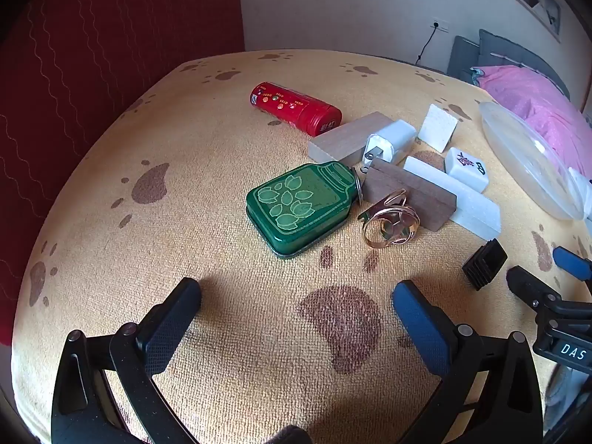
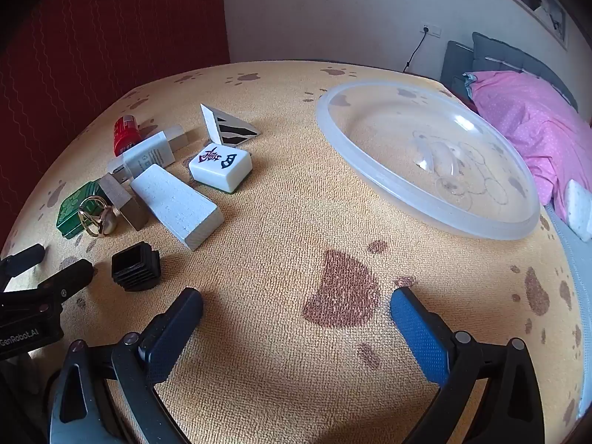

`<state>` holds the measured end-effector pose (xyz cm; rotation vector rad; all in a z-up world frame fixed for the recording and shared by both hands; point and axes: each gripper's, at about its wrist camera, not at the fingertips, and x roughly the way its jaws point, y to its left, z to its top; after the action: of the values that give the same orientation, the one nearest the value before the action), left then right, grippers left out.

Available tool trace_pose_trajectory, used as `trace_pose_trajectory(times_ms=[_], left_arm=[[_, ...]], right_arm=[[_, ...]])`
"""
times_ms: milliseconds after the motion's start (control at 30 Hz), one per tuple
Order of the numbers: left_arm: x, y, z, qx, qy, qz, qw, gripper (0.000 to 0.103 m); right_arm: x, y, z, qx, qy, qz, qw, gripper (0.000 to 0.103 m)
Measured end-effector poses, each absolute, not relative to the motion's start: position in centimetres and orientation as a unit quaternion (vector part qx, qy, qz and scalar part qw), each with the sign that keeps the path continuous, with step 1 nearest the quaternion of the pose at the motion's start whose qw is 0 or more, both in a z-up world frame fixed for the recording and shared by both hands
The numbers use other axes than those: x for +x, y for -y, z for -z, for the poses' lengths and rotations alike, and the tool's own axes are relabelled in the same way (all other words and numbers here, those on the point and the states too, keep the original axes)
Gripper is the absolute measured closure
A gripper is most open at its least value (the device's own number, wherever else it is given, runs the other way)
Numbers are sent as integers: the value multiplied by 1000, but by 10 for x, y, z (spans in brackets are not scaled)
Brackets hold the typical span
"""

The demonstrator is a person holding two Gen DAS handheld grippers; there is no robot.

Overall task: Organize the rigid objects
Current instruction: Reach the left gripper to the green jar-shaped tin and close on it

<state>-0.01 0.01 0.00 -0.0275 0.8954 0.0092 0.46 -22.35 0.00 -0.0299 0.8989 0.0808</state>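
Yellow paw-print cloth covers the counter [image 1: 185, 192], and across the left wrist view from left to right lie my scattered pieces: red tin [image 1: 296, 108], green tin [image 1: 301, 205], wooden block [image 1: 347, 137], brass ring [image 1: 392, 222], mahjong tile [image 1: 467, 168], all loose, apparently awaiting sorting into the clear bowl [image 2: 425, 218] at right. My left tongs [image 1: 296, 296] and right tongs [image 2: 296, 303] both gape wide, holding nothing, with bare cloth ahead of each.
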Motion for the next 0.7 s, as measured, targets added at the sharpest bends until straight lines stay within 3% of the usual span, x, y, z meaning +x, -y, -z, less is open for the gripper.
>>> trace_pose_trajectory(times_ms=[700], left_arm=[[0,-5,2,-17,-433,-1,901,0]], right_arm=[[5,224,0,-14,-436,-39,899,0]])
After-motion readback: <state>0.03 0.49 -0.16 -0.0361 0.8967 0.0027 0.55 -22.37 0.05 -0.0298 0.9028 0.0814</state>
